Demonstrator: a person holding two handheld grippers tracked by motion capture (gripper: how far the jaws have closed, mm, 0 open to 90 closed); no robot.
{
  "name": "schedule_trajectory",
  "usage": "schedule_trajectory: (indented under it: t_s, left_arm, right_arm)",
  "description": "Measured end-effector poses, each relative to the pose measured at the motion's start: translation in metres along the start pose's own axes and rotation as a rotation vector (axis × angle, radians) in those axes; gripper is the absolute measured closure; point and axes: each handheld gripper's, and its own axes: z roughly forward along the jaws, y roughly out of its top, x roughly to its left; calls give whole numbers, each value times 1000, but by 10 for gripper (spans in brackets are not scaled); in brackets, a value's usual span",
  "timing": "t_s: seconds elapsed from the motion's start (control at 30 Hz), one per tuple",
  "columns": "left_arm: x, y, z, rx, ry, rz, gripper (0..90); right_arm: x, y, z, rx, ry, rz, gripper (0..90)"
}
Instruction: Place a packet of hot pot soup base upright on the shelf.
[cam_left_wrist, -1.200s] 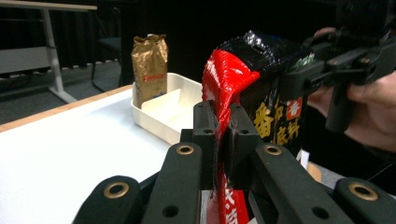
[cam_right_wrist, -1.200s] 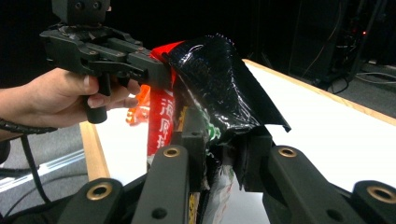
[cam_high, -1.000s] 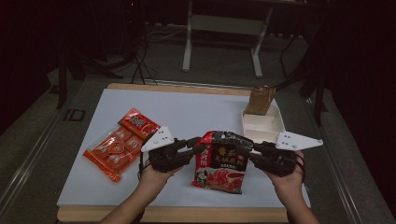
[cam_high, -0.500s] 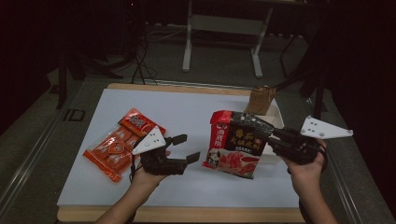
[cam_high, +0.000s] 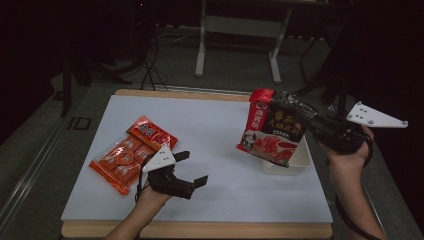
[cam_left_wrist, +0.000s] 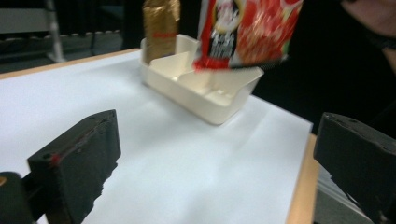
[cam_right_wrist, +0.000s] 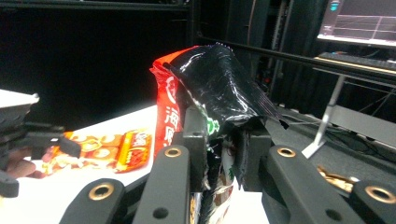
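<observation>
Right gripper (cam_high: 320, 127) clamping red-black packet (cam_high: 275, 127) aloft, left gripper (cam_high: 192, 167) wide, apparently empty

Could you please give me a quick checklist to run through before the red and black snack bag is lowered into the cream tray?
1. Right tongs shut on red and black foil snack bag: ok.
2. Bag above cream plastic divided tray: ok.
3. Near tray compartments free: ok.
4. Gold pouch standing at the tray's far end, apart from the bag: ok.
5. Left tongs open, away from the tray: ok.
6. Bag fits a compartment: cannot tell.
</observation>
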Motion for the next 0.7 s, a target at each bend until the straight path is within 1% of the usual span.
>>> schedule_trajectory:
  t_s: [0.03, 0.07, 0.1, 0.13, 0.17, 0.2, 0.23, 0.27, 0.33, 0.37, 0.4, 0.43, 0.47, 0.5, 0.53, 0.57, 0.63, 0.67, 0.7]
  left_arm:
    - [1, -2, -1, 1, 0, 1, 9]
    - [1, -5, -1, 4, 14, 6, 9]
    - [1, -5, -1, 4, 14, 6, 9]
    - [2, -9, -2, -4, 5, -7, 9]
    - [3, -12, -3, -4, 0, -22, 9]
    - [5, -16, -5, -1, -14, -37, 9]
    - [5, -16, -5, -1, -14, -37, 9]
    - [5, -18, -6, -9, -17, -40, 9]
    - [5, -22, -8, -13, -12, -19, 9]
    - [4, -24, -8, -10, -11, -5, 10]
    - [4, -27, -9, -16, -8, 3, 10]
    - [3, -29, -9, -11, -9, 18, 10]
    - [3, -31, -9, -7, -10, 25, 10]
    - [3, -33, -10, -16, -8, 29, 10]
    - [3, -38, -11, -15, -3, 33, 10]
    - [3, -38, -11, -15, -3, 33, 10]
    - [4, -42, -11, -17, -12, 17, 10]
    - [4, -42, -11, -17, -12, 17, 10]
    - [3, -47, -11, -9, -12, 30, 10]
  right_arm:
    - [-3, 1, 0, 0, -9, -1, 771]
    - [-7, 1, 0, -2, -14, 4, 771]
    - [-7, 1, 0, -2, -14, 4, 771]
    - [-11, 2, -1, 1, -12, 7, 771]
    - [-17, 3, -1, 0, -16, 16, 771]
    - [-25, 4, -2, 3, -23, 18, 772]
    - [-25, 4, -2, 3, -23, 18, 772]
    - [-27, 4, -2, 3, -33, 17, 772]
    - [-32, 4, -2, 4, -60, 2, 771]
    - [-37, 3, -1, 11, -91, -9, 771]
    - [-40, 3, -1, 17, -107, -13, 771]
    - [-43, 2, 0, 20, -119, -12, 771]
    - [-46, 1, 0, 26, -135, -16, 770]
    - [-46, 1, 0, 26, -135, -16, 770]
    - [-53, -2, 0, 28, -161, -14, 770]
    - [-53, -2, 0, 28, -161, -14, 770]
    - [-59, -6, 0, 30, -189, -18, 770]
    - [-59, -6, 0, 30, -189, -18, 770]
    - [-62, -8, 0, 32, -197, -19, 770]
